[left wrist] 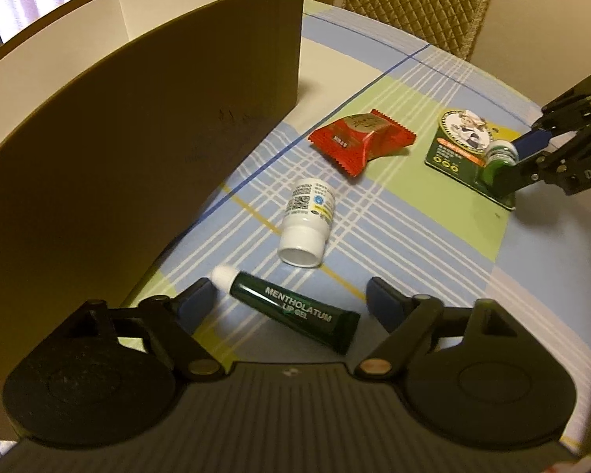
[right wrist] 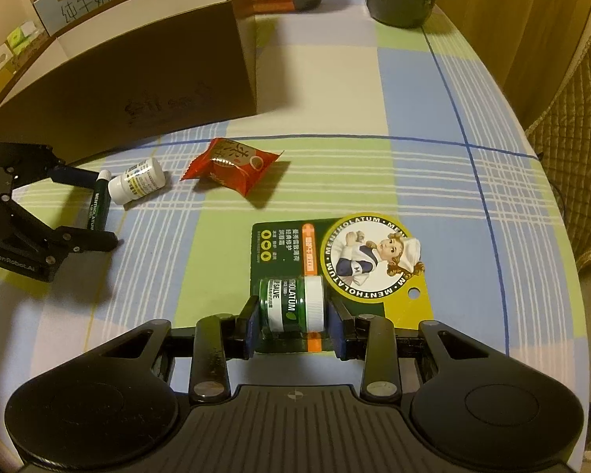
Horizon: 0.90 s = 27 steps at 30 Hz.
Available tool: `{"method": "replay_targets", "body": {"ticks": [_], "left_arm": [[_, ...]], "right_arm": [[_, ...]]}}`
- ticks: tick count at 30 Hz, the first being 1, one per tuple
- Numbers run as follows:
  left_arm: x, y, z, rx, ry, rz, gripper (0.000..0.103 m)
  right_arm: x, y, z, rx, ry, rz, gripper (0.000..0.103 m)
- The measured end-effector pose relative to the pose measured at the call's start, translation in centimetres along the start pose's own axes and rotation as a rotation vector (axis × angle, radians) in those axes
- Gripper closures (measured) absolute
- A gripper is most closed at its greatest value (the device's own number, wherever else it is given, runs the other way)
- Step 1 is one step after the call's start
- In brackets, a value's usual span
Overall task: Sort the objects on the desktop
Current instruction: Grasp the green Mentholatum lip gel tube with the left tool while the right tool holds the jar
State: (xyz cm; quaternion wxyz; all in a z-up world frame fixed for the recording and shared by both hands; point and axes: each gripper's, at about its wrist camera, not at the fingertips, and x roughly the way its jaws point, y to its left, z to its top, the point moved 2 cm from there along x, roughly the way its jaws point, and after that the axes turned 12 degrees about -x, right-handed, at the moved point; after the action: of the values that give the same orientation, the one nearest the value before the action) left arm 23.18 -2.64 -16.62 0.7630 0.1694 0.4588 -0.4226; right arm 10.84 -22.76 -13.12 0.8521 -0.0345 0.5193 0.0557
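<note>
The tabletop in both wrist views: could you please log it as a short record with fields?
surface: checked tablecloth
left gripper: open, astride the lip gel tube
right gripper: shut on the salve jar on its green card
loose items: white bottle on its side, red snack packet
container: brown cardboard box, open top

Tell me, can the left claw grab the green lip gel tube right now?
Probably yes. The left claw is open, with the lip gel tube lying between its fingers, and nothing is on top of it.
</note>
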Motion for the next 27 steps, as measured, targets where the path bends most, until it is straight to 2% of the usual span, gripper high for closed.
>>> {"method": "replay_targets", "body": {"ticks": [1,3,4,7,9,11,15,16,18,21,25,27], "left_arm": [[-0.2,0.0,-0.1,-0.003,-0.004,0.0,0.028],[-0.6,-0.2,-0.5,-0.013,-0.011,-0.003,0.042],[-0.8,-0.3,-0.7,-0.023,-0.015,-0.001,0.044],[-1.4,-0.1,-1.4,-0.063,-0.029,0.016,0.059],[-1.8,0.2,-1.6,-0.103,-0.028,0.035,0.075],[-2.3,0.9,-2.0,-0.155,-0.025,0.06,0.086],[-2.8,1.8,-2.1,-0.257,-0.022,0.081,0.084],[-2.7,1.8,-2.0,-0.264,-0.024,0.083,0.082],[-2.3,1.4,-1.5,-0.257,-0.025,0.104,0.071],[-1.4,1.1,-0.6,-0.261,-0.035,0.131,0.07],[-0.7,1.1,0.5,-0.269,-0.034,0.156,0.074],[-0.7,1.0,0.6,-0.273,-0.027,0.154,0.087]], "right_arm": [[0.0,0.0,0.0,-0.001,0.0,-0.001,0.071],[0.0,0.0,0.0,-0.004,0.0,-0.002,0.071],[0.0,0.0,0.0,-0.004,-0.001,-0.002,0.071],[0.0,0.0,0.0,-0.004,-0.001,-0.002,0.071],[-0.1,0.1,0.0,-0.009,-0.001,-0.002,0.071],[-0.1,0.1,0.0,-0.011,-0.002,-0.001,0.071],[0.0,0.0,0.1,-0.02,-0.005,-0.002,0.071],[0.0,0.1,0.1,-0.022,-0.005,-0.002,0.071],[0.0,0.0,0.2,-0.023,-0.005,-0.001,0.071],[0.0,0.0,0.0,-0.021,-0.006,0.001,0.071],[-0.1,0.0,-0.2,-0.016,-0.007,0.0,0.07],[-0.1,-0.1,-0.2,-0.012,-0.009,0.001,0.07]]}}
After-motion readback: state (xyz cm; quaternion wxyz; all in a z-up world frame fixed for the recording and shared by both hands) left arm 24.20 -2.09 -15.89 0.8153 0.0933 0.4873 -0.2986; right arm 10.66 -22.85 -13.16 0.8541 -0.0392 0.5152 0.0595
